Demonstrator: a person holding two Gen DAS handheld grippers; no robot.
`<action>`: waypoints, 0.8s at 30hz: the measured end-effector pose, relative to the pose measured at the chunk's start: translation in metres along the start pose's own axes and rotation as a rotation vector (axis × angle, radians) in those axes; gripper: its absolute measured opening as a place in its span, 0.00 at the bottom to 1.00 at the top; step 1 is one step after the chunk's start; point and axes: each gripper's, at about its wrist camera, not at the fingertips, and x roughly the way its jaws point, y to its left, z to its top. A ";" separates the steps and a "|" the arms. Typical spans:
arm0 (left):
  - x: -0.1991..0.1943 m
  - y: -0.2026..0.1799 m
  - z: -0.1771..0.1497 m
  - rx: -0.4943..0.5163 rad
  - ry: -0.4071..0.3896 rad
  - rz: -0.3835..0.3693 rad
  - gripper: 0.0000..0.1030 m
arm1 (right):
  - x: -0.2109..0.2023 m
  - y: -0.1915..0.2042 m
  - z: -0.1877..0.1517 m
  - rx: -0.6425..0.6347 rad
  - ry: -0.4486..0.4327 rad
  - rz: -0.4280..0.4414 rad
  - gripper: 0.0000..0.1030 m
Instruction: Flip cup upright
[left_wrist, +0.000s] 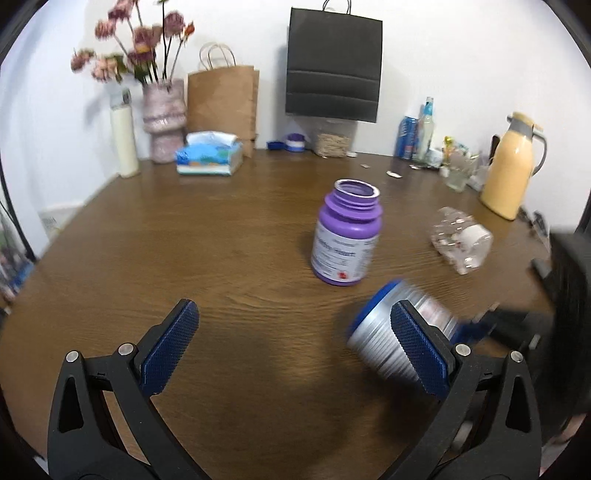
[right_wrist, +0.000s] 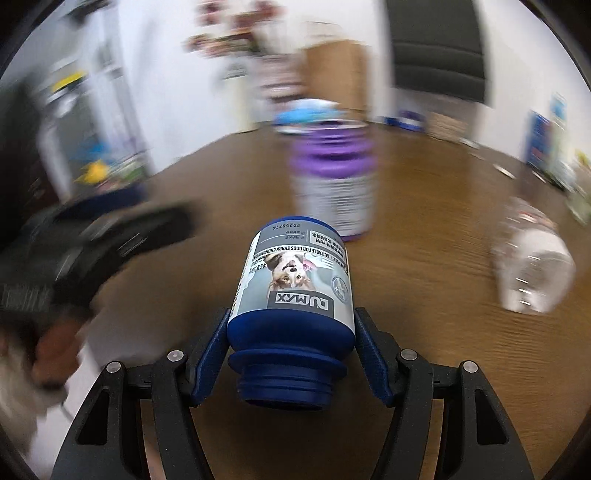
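In the right wrist view my right gripper (right_wrist: 291, 354) sits at the bottom centre of the frame, its blue pads clamped on the shoulder of the blue supplement jar (right_wrist: 293, 291). The jar points away from the camera, open threaded mouth toward me, base at mid-frame, label upside down. In the left wrist view my left gripper (left_wrist: 291, 350) spans the bottom of the frame, jaws spread wide with nothing between them. The same jar shows blurred at lower right, tilted, partly behind the right-hand pad. Further up, right of centre, a purple jar (left_wrist: 347, 232) stands upright and uncapped on the wooden tabletop (left_wrist: 184, 240). To its right a clear plastic bottle (left_wrist: 461, 240) lies on its side. A tissue pack (left_wrist: 208, 153) sits at upper left, a yellow thermos jug (left_wrist: 511, 166) at far right.
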 end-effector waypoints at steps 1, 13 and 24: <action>0.001 0.001 0.001 -0.010 0.011 -0.005 1.00 | 0.000 0.012 -0.002 -0.060 -0.003 0.001 0.68; 0.031 -0.008 0.006 0.005 0.083 -0.013 0.48 | 0.004 0.019 0.000 -0.170 -0.035 0.092 0.69; 0.027 -0.022 0.001 0.119 0.055 0.069 0.49 | -0.009 -0.043 -0.002 0.016 -0.092 0.022 0.79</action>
